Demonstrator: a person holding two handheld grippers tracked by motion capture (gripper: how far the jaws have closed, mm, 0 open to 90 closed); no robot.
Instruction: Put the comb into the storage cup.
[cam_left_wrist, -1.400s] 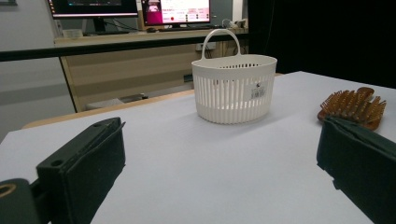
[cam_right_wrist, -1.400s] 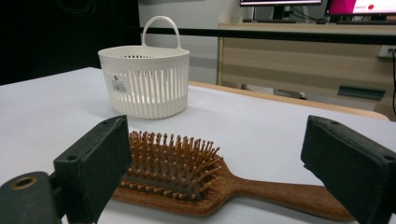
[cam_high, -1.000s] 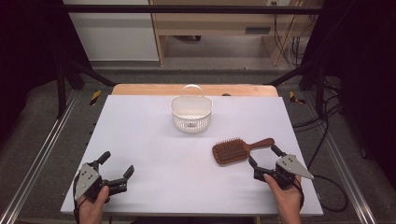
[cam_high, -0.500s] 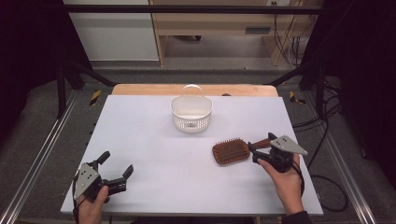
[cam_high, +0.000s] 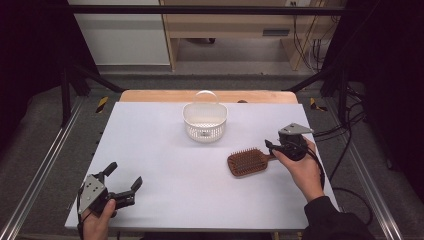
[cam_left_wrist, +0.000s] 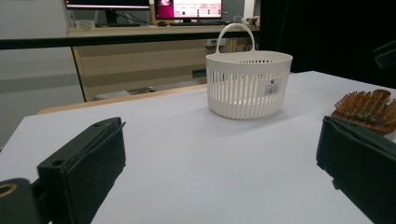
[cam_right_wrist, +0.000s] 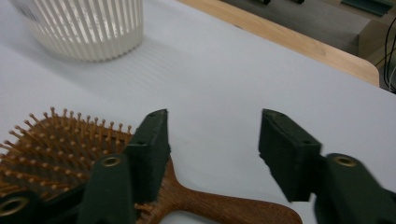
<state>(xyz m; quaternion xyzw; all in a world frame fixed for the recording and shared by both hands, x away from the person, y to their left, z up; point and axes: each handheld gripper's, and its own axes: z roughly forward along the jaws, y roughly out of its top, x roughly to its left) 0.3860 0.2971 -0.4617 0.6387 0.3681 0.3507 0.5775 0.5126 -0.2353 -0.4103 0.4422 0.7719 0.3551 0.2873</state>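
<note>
Right tool, closing, moved over hairbrush handle; bristles upward.

Hairbrush partly behind fingers

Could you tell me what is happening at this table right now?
A person holds tongs in each hand at a white table. The right tongs straddle the handle of a wooden hairbrush lying bristles up; their jaws have just been closing but do not yet press on it. The left tongs rest open near the table's front edge. A white basket stands farther back.
</note>
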